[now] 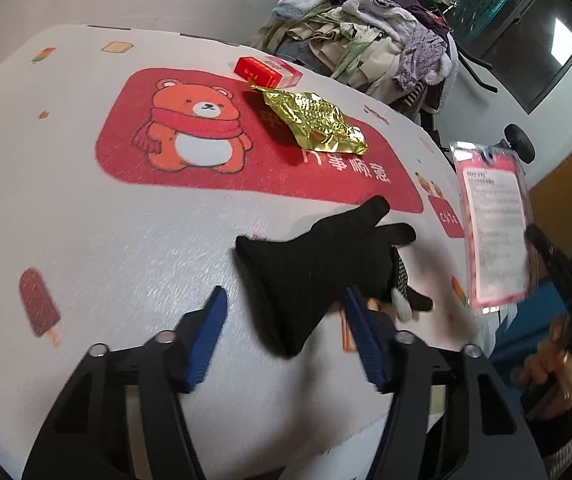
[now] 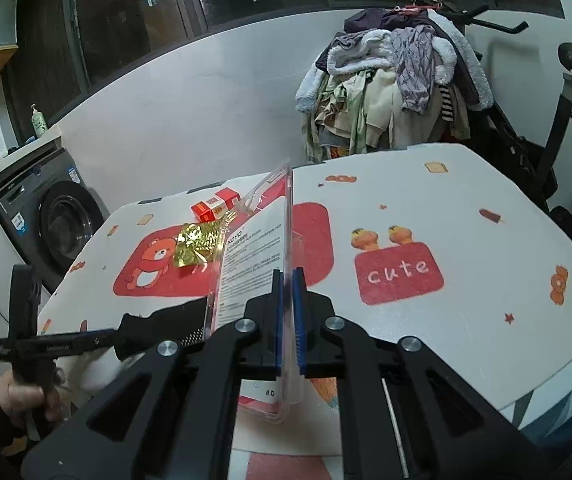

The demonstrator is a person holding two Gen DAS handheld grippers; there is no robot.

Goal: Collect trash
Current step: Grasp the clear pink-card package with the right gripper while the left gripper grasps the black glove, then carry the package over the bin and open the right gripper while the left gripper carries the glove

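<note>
Right gripper pinches a "KOYO" package; left gripper spread around a black glove.

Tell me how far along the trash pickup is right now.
Nothing looks binned yet. In hand: the right tongs are shut on a clear plastic package, lifted off the table. The left tongs stand open around a black glove. Left: the gold wrapper and red box.

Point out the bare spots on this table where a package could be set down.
Free: the white cloth right of the "cute" patch, and left of the bear print. Crowded: the middle, with the gold wrapper, red box and black glove.
</note>
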